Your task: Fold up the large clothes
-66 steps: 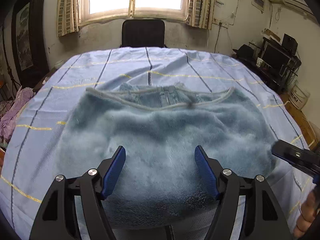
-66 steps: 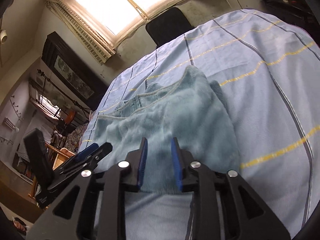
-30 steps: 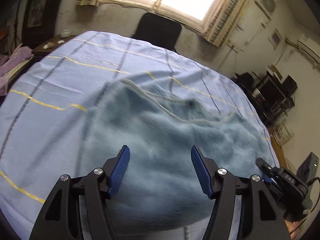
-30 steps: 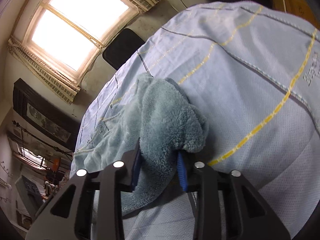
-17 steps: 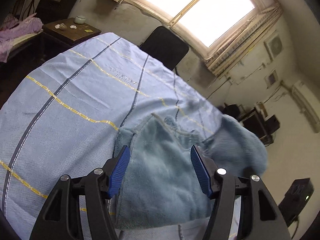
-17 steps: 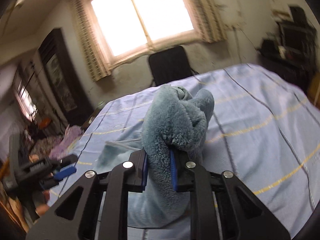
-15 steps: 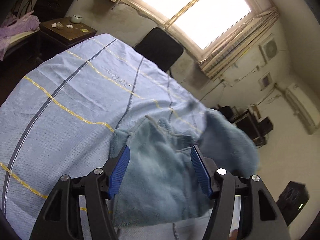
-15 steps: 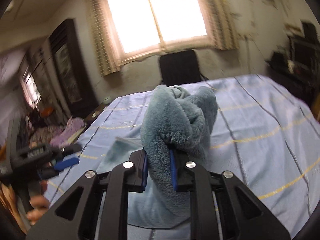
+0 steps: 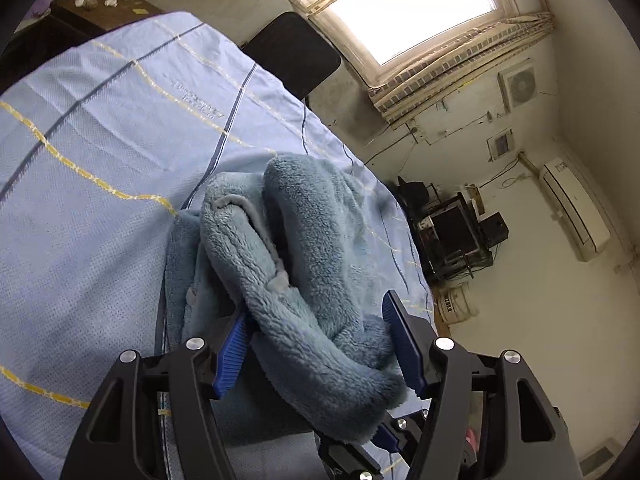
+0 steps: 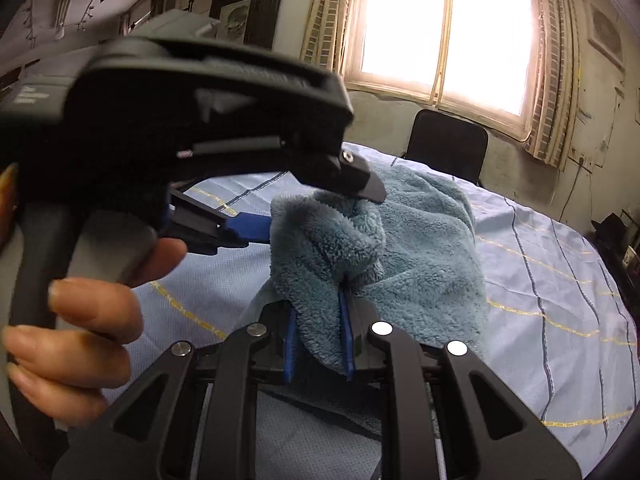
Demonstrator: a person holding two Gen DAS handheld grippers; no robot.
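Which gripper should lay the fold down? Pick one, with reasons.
Right, probably. The right gripper is shut on the fleece, holding its edge lifted over the rest. The left gripper is open with fleece merely bunched between its fingers.

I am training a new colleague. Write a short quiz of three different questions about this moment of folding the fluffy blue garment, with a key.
1. True or false: the right gripper is shut on the fluffy blue garment.
2. Which stands behind the far edge of the checked bedsheet, below the window? A) black chair B) ladder C) bicycle
3. Fill in: in the left wrist view, the left gripper has its blue pads on both sides of the ______.

Key: 1 true; 2 A; 3 garment
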